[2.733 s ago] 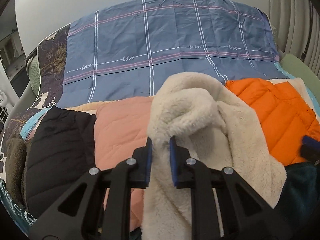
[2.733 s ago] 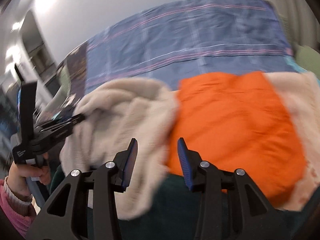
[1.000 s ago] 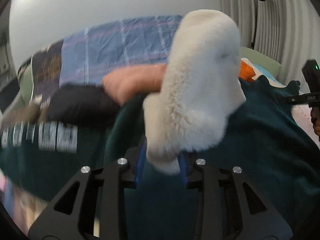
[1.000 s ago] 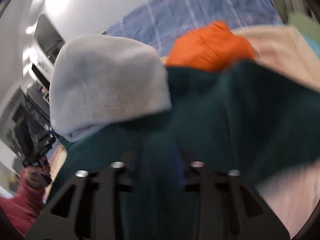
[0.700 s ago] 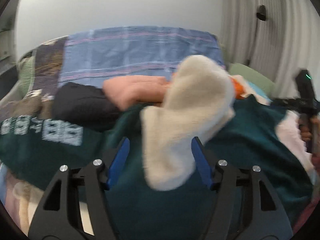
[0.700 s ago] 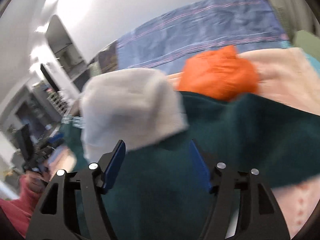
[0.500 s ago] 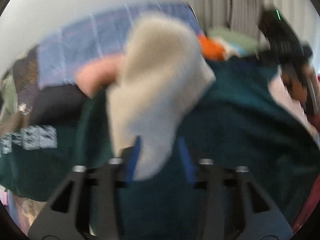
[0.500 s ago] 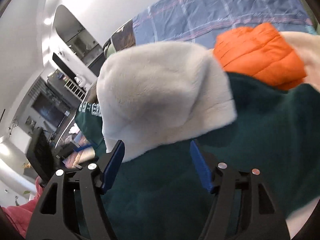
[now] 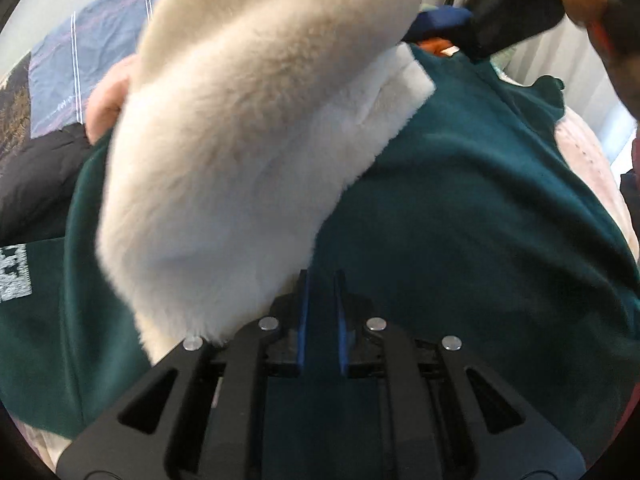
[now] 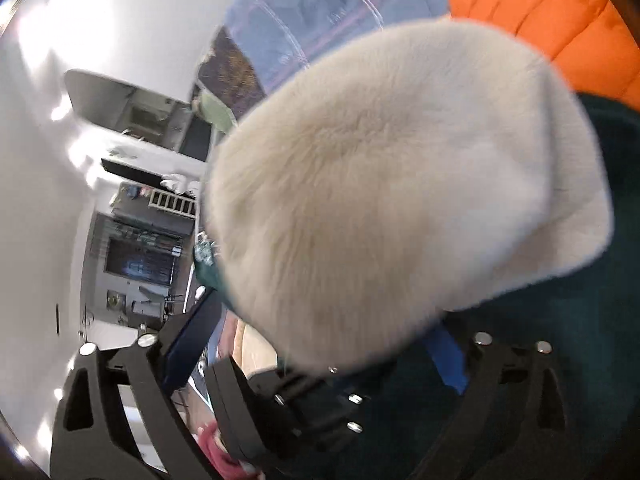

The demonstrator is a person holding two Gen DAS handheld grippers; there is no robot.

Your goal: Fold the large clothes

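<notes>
The green sweater lies spread over the pile of clothes on the bed, and it fills the space right under both of your tongs. Your left tongs point steeply down at it. Their blue pads are pressed almost together, with a thin fold of the green sweater pinched between them. The fluffy white coat hangs just beside the left tongs, on their left, touching the arm of the tongs but not caught in the pads. Your right tongs are tipped over to one side, so the room looks tilted. Their jaws have just been closing a little, but they stand apart now, with the fluffy white coat bulging between them and the green sweater below; I cannot tell if the pads press on anything. Farther out you can see an orange jacket, a black jacket, and the blue checked sheet by the wall.
</notes>
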